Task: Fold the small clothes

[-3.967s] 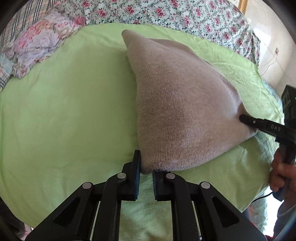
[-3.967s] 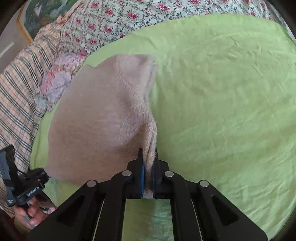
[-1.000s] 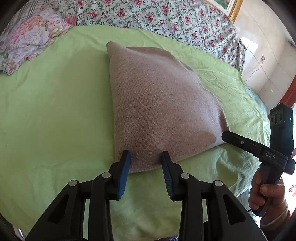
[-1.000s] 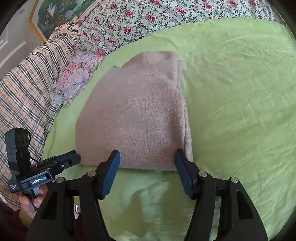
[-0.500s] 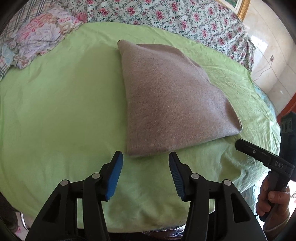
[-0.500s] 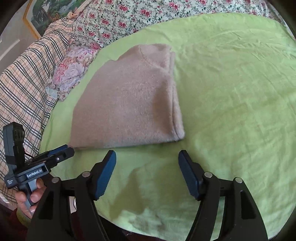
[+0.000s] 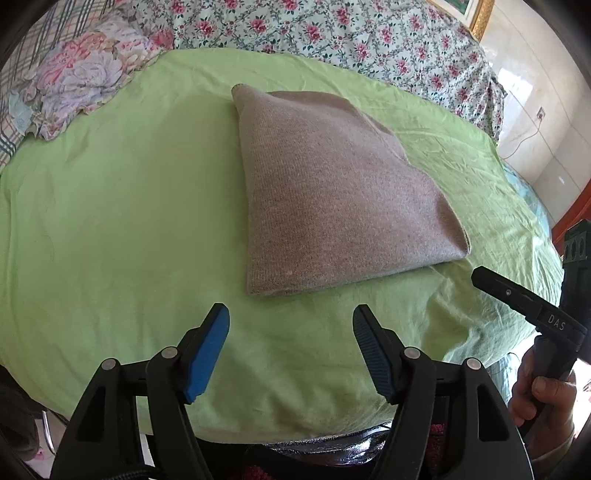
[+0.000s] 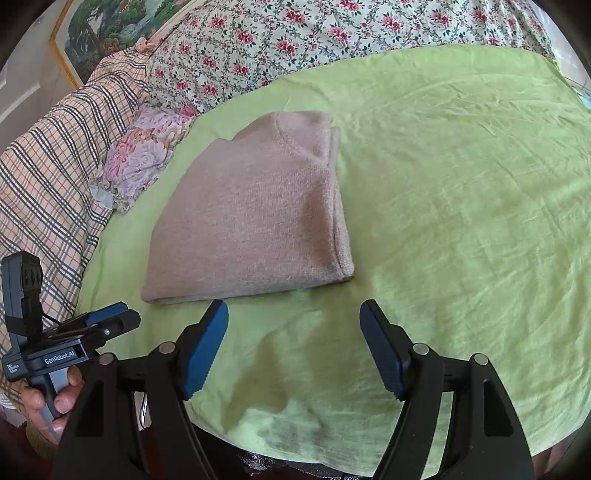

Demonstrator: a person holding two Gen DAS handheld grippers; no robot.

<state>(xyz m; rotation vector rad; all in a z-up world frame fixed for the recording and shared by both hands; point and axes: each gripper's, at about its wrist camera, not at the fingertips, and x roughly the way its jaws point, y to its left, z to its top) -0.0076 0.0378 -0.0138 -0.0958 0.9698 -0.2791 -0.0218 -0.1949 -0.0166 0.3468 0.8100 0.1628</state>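
Observation:
A folded beige knit sweater point(image 7: 332, 192) lies flat on the green sheet point(image 7: 110, 206); the right wrist view shows the sweater point(image 8: 255, 218) with its neckline at the far end. My left gripper point(image 7: 291, 317) hovers just short of the sweater's near left corner, its jaws opening, with nothing between them. My right gripper point(image 8: 293, 314) hovers before the near right corner, jaws also opening and holding nothing. The right gripper's black body point(image 7: 532, 306) juts in at the right edge of the left wrist view, and the left gripper's body point(image 8: 74, 339) shows at lower left of the right wrist view.
A flowered bedspread point(image 7: 332, 26) covers the far side. A plaid blanket point(image 8: 48, 177) and a floral pillow point(image 8: 144, 155) lie left of the sweater. The sheet's near edge point(image 8: 295, 454) drops off just below my grippers. A hand point(image 7: 539, 395) holds the right gripper's handle.
Both grippers have let go of the sweater's near edge, opened wide and drawn back toward the near edge of the bed. The sweater now lies flat and free.

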